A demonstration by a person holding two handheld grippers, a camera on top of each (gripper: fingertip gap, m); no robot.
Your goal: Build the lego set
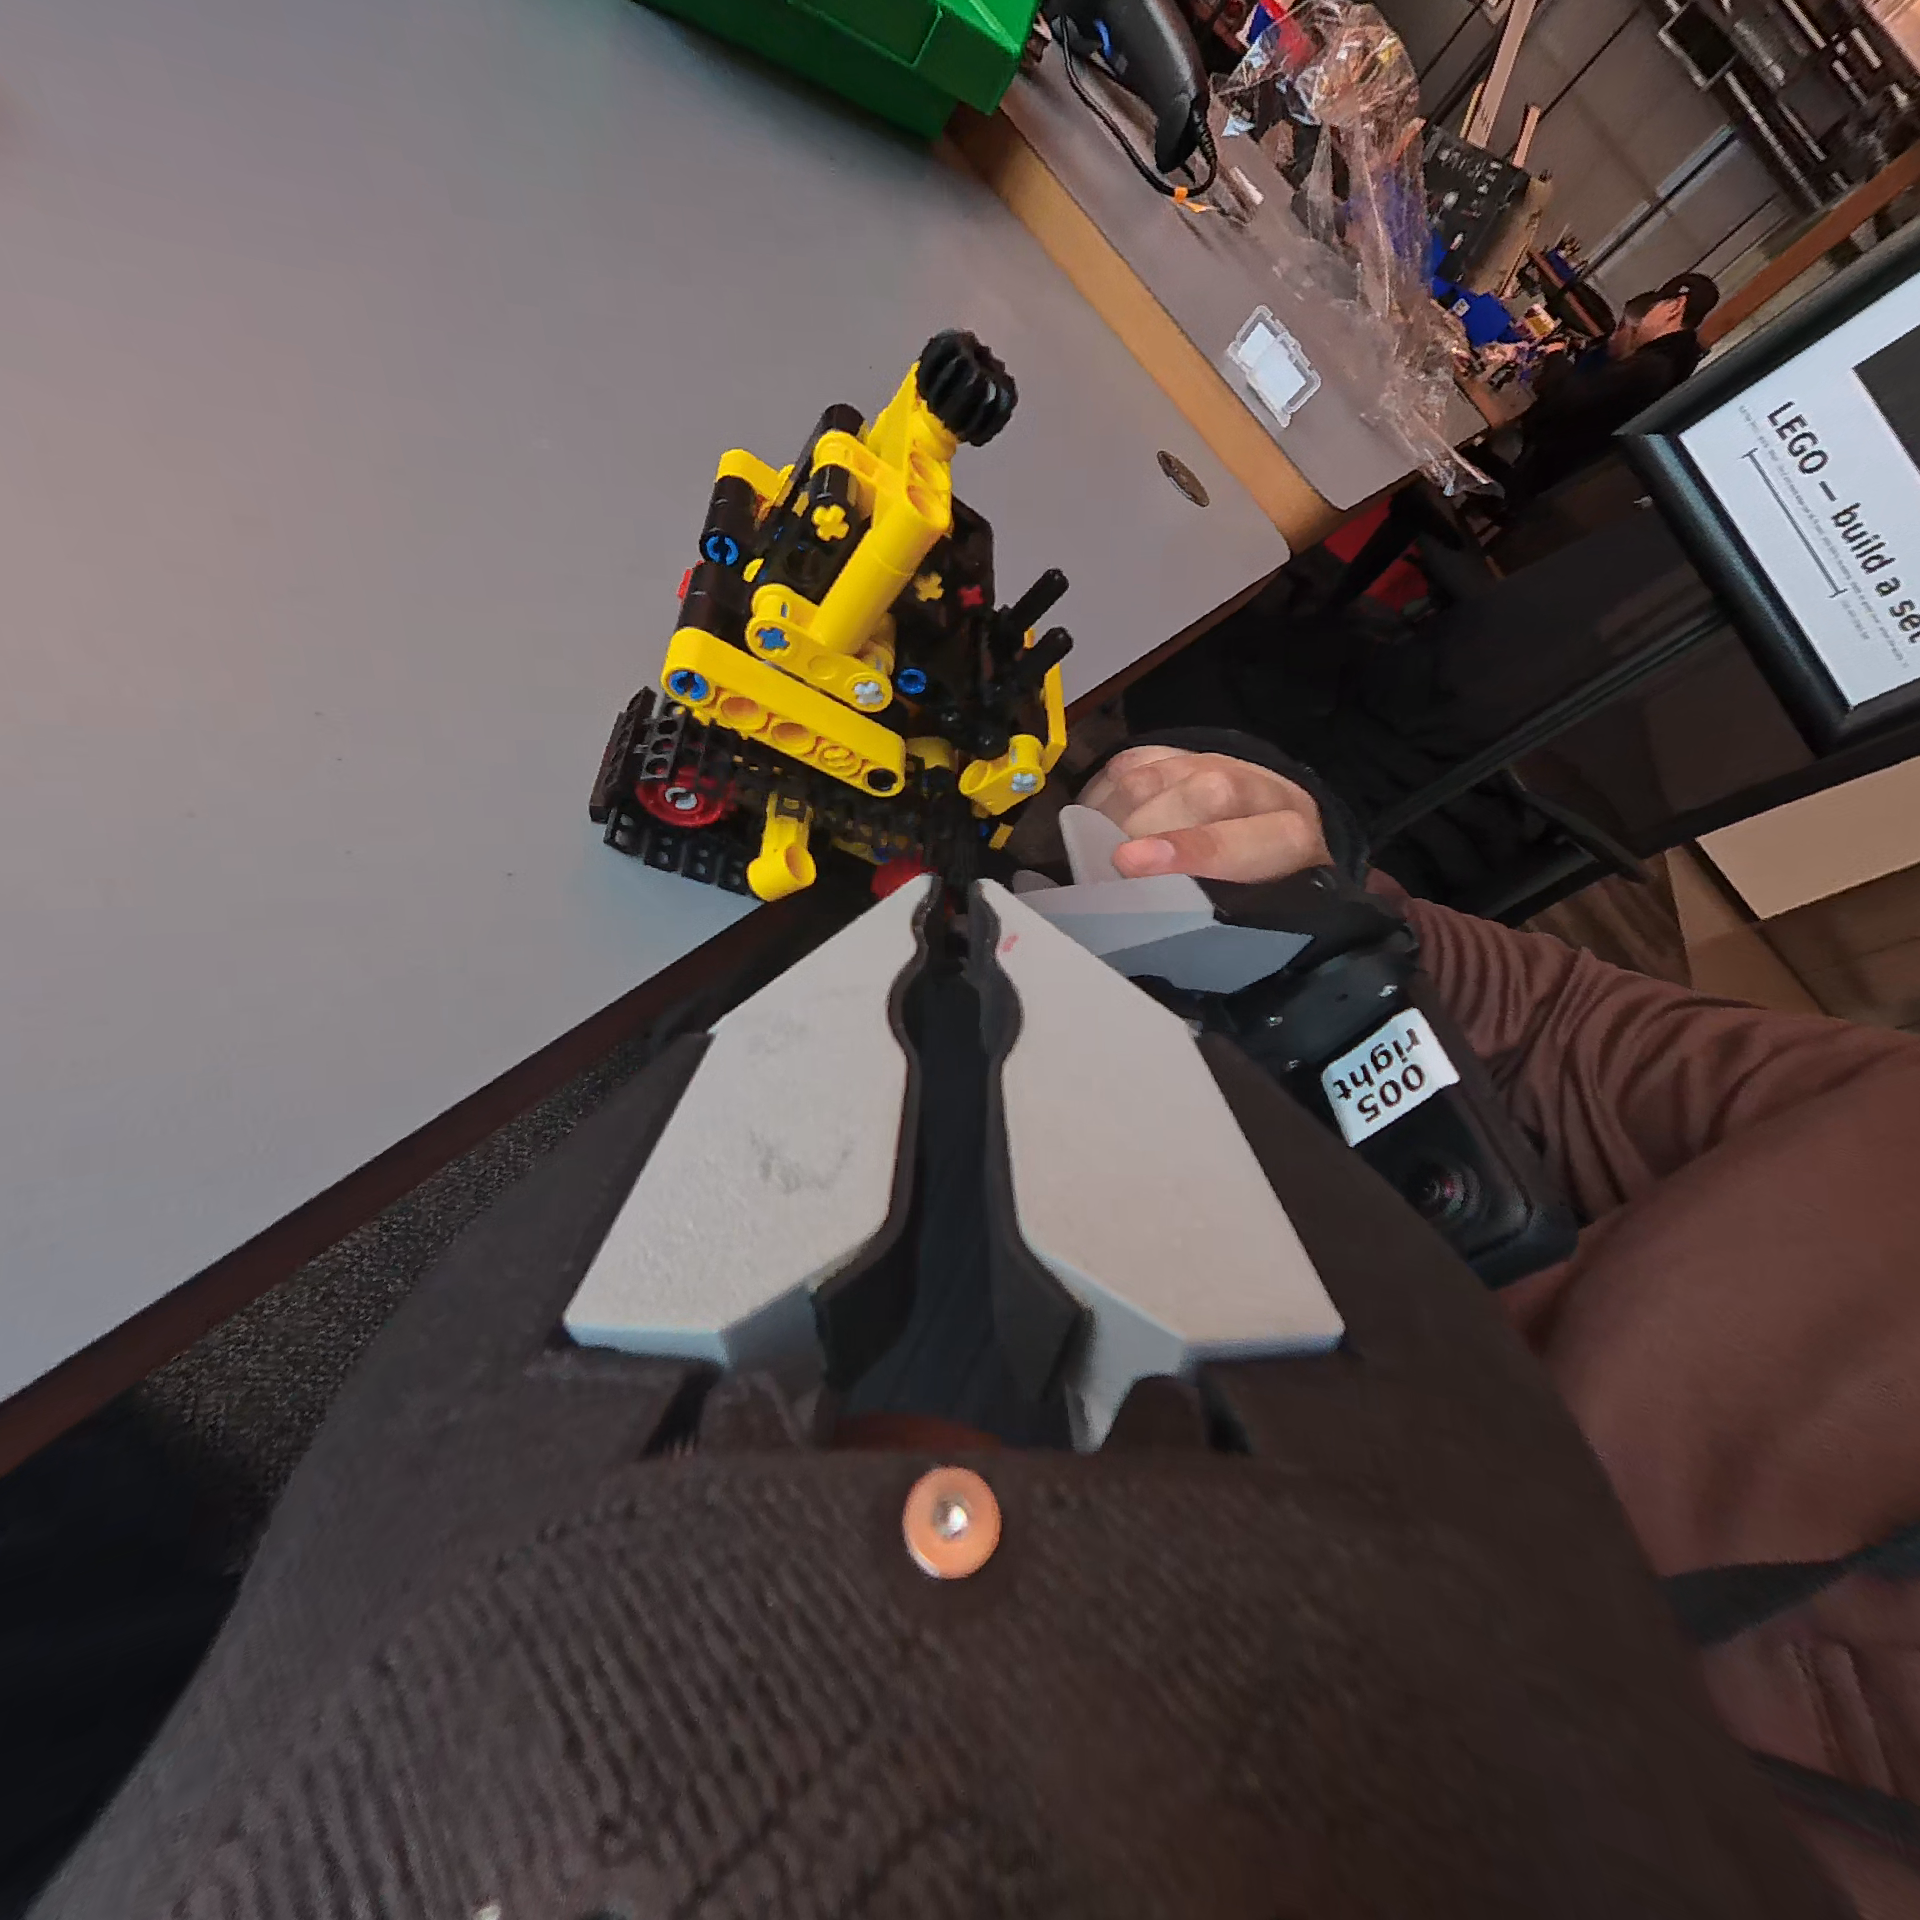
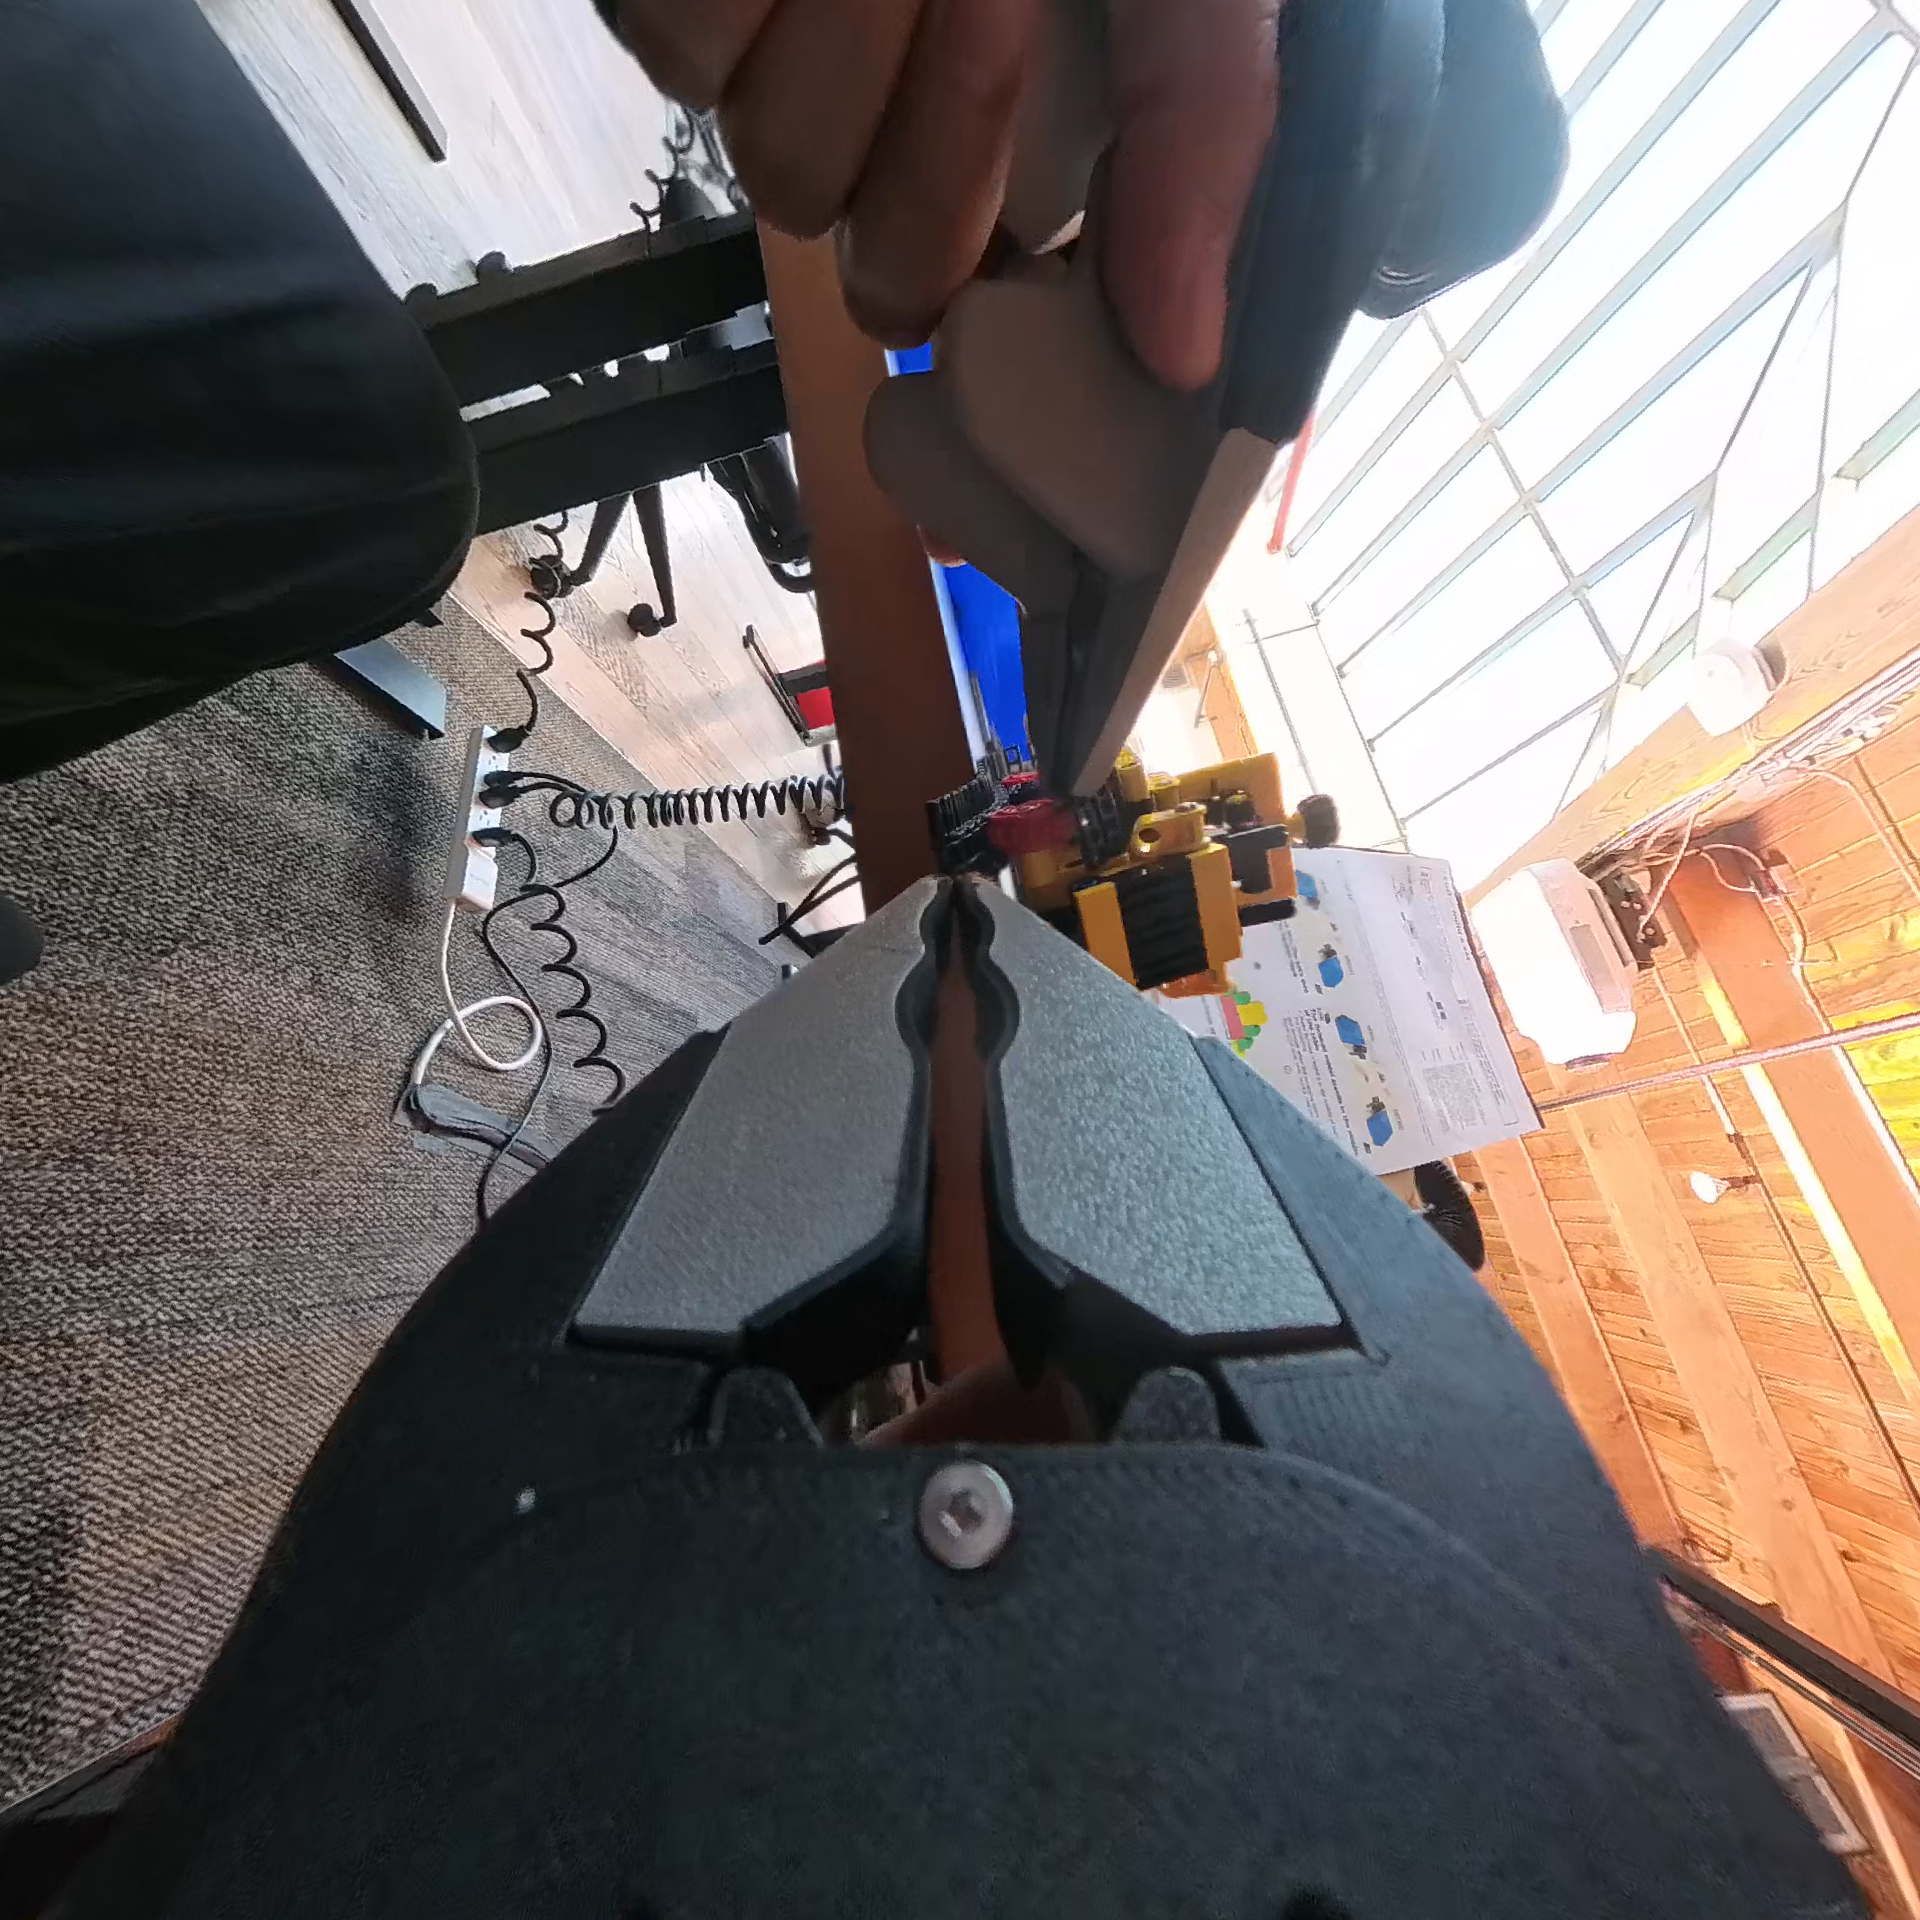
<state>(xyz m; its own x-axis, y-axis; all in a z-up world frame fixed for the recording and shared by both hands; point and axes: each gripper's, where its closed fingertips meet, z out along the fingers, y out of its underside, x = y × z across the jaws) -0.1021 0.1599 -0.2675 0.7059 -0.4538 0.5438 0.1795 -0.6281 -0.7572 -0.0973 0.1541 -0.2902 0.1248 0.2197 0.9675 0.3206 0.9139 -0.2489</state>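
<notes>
A yellow and black lego vehicle (image 1: 831, 644) with red wheels stands at the near edge of the grey table (image 1: 312, 520). My left gripper (image 1: 951, 891) is shut, its tips pinching the black track (image 1: 951, 847) at the model's base. My right gripper (image 2: 954, 883) is shut with its tips on the black track links (image 2: 961, 821) beside a red wheel (image 2: 1023, 826). The model also shows in the right wrist view (image 2: 1164, 883), with the left gripper (image 2: 1068, 788) coming down onto it from above. The right gripper (image 1: 1039, 878) reaches the model from the right, held by a hand (image 1: 1205, 810).
A green box (image 1: 883, 52) sits at the table's far end. A second table with clutter (image 1: 1299, 260) and a seated person (image 1: 1621, 353) are behind. A framed sign (image 1: 1818, 499) stands at the right. A printed instruction sheet (image 2: 1382, 1018) hangs behind the model. Cables lie on the carpet (image 2: 520, 935). The tips of both grippers are at nearly the same place.
</notes>
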